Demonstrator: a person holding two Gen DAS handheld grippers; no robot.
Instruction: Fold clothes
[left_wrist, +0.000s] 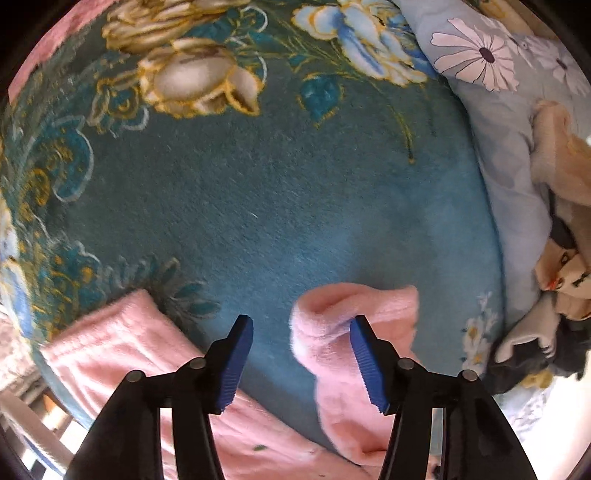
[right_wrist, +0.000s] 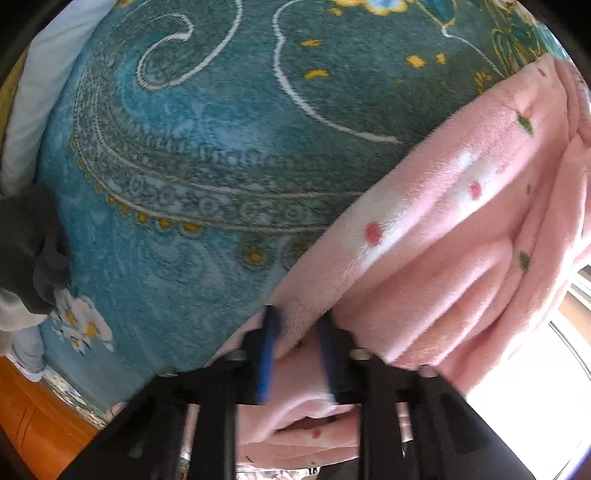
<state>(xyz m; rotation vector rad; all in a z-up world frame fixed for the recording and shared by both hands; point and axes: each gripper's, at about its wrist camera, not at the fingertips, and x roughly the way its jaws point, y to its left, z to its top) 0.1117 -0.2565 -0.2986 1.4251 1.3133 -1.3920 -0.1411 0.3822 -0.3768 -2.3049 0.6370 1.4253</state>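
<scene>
The pink fleece garment lies across a teal floral blanket on what looks like a bed. In the left wrist view it fills the lower part of the frame from about 7 o'clock round to 5 o'clock, with one rounded end, perhaps a cuff or leg opening, bulging up at roughly 5 o'clock. In the right wrist view the same cloth runs from the bottom centre up toward 2 o'clock, printed with small red and green spots on white patches.

The left gripper stands spread wide, its blue pads clear of each other; the right-hand pad overlaps the rounded pink end in the picture, but nothing is pinched. The right gripper has its blue pads drawn near together with a ridge of the pink fleece between them, so it appears to be clamped on the garment, though motion blur softens the view.

The fleece looks plush, thick and light, and wholly limp: it will sag and bunch instead of holding a crease, and its nap should grip the ribbed pads well rather than slip. A hem or the rolled cuff edge seems the best place to pinch, since there the layers are gathered and firm.

A heap of other clothes sits at 3 o'clock in the left view, on a pale daisy-print quilt.
</scene>
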